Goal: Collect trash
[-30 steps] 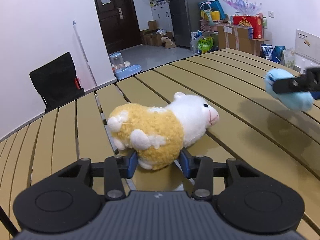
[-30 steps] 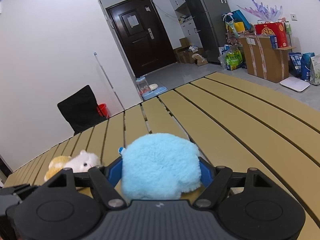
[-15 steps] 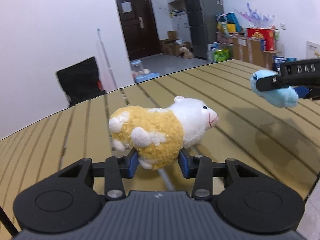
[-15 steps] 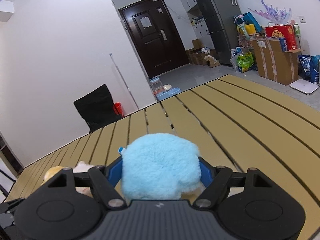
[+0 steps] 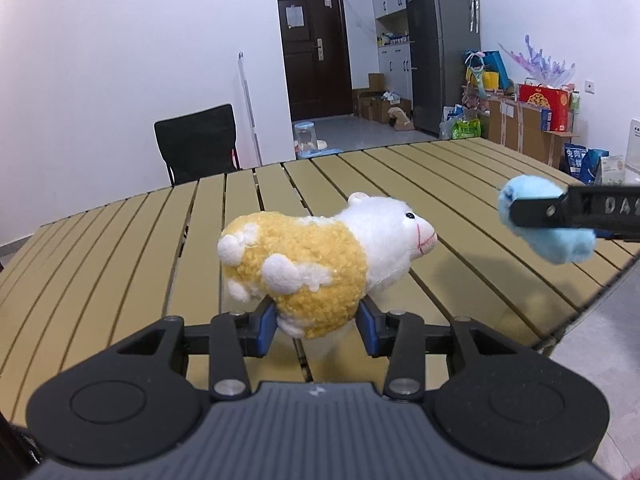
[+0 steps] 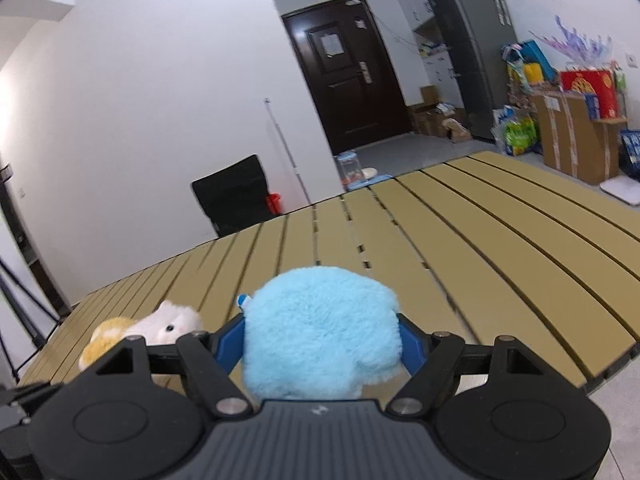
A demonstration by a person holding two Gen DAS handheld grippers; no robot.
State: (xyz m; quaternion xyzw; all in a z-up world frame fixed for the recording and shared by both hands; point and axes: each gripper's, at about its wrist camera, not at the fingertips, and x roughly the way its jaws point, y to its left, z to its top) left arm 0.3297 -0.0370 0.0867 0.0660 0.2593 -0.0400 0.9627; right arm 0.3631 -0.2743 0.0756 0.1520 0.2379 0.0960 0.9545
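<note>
My left gripper (image 5: 318, 328) is shut on a yellow and white plush sheep (image 5: 316, 264) and holds it above the slatted wooden table (image 5: 460, 184). My right gripper (image 6: 322, 346) is shut on a fluffy light blue plush toy (image 6: 320, 336), also held above the table. The blue toy (image 5: 544, 220) and the right gripper's finger show at the right of the left wrist view. The sheep (image 6: 148, 328) shows at the lower left of the right wrist view.
A black chair (image 5: 196, 144) stands behind the table's far edge. A dark door (image 5: 312, 44), a grey fridge (image 5: 440, 44), cardboard boxes (image 5: 524, 128) and bags stand at the back right. The table's near right edge (image 5: 580, 312) drops to a grey floor. A tripod leg (image 6: 16, 320) stands at left.
Both grippers have risen and drawn back from the table with their toys still held. The table top now looks lower and farther in both views.
</note>
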